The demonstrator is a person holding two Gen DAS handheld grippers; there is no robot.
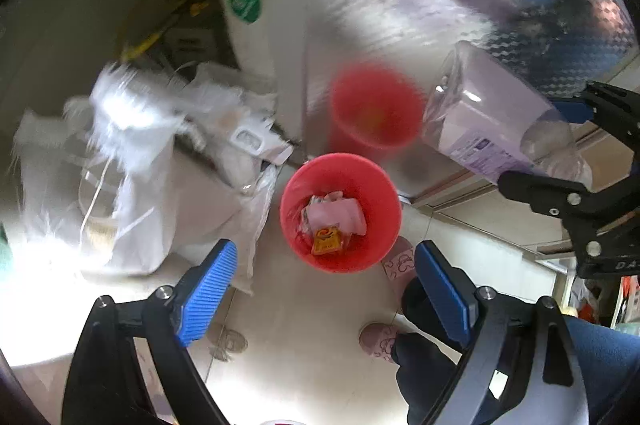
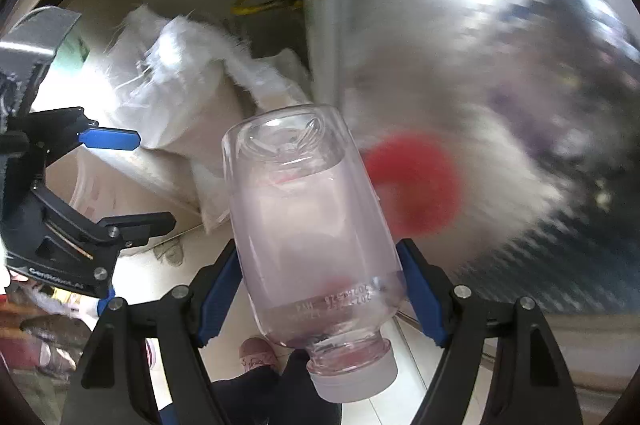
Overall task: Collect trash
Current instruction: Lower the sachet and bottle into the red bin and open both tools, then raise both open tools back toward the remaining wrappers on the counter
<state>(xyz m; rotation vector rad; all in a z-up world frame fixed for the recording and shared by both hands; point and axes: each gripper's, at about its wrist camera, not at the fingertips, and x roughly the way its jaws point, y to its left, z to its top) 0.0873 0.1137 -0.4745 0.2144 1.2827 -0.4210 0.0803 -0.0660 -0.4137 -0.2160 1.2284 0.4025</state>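
A red trash bin (image 1: 340, 211) stands on the floor and holds crumpled wrappers (image 1: 334, 221). My left gripper (image 1: 324, 289) is open and empty, above the bin's near side. My right gripper (image 2: 320, 289) is shut on a clear plastic bottle (image 2: 312, 237) with a pale lilac label, cap end toward the camera. In the left wrist view the bottle (image 1: 492, 121) and right gripper (image 1: 560, 153) hang at the right, above and right of the bin. The left gripper (image 2: 116, 181) shows at the left of the right wrist view.
A shiny metal panel (image 1: 440, 5) behind the bin mirrors it as a red blur (image 1: 374, 107). White woven sacks (image 1: 132, 161) lie left of the bin. My pink slippers (image 1: 380, 339) stand on the pale tile floor (image 1: 300, 325).
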